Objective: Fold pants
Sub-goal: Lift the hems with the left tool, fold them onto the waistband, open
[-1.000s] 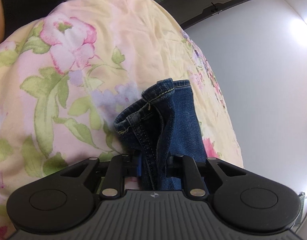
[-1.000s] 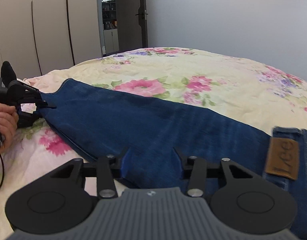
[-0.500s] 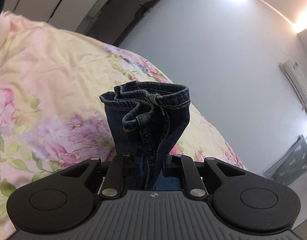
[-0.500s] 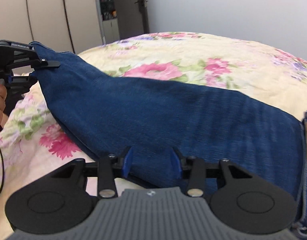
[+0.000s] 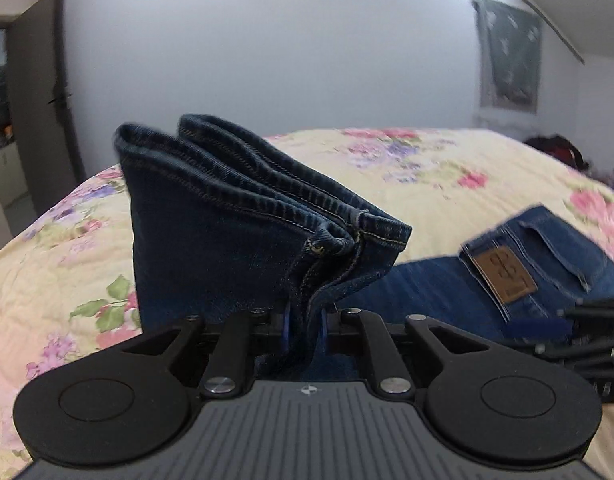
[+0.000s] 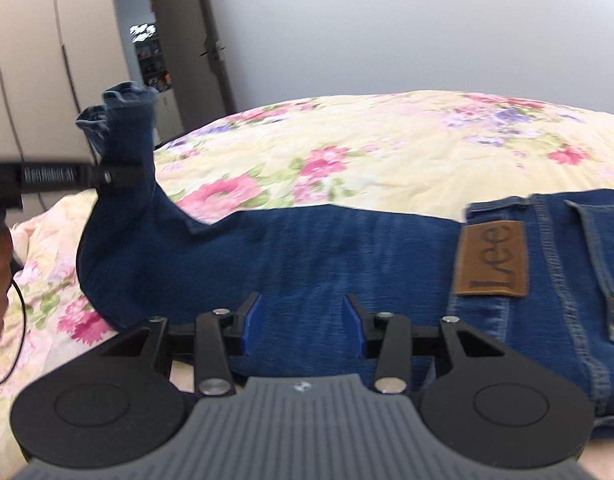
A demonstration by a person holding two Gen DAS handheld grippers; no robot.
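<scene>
1. Here, the left tool (image 5: pixel 305 330) is pinching the bunched hem end of the jeans (image 5: pixel 243 232), its jaws having just been closing on the cloth, lifting it off the bed (image 5: pixel 427 176).
2. The right tool (image 6: pixel 303 320) is hovering with jaws spread over the jeans' leg, gripping nothing.
3. The waist with its leather patch (image 6: pixel 493 256) is lying at three o'clock.

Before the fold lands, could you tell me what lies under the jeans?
Under the jeans lies the floral bedspread, showing all around them; whatever lies directly beneath the denim is covered.
</scene>
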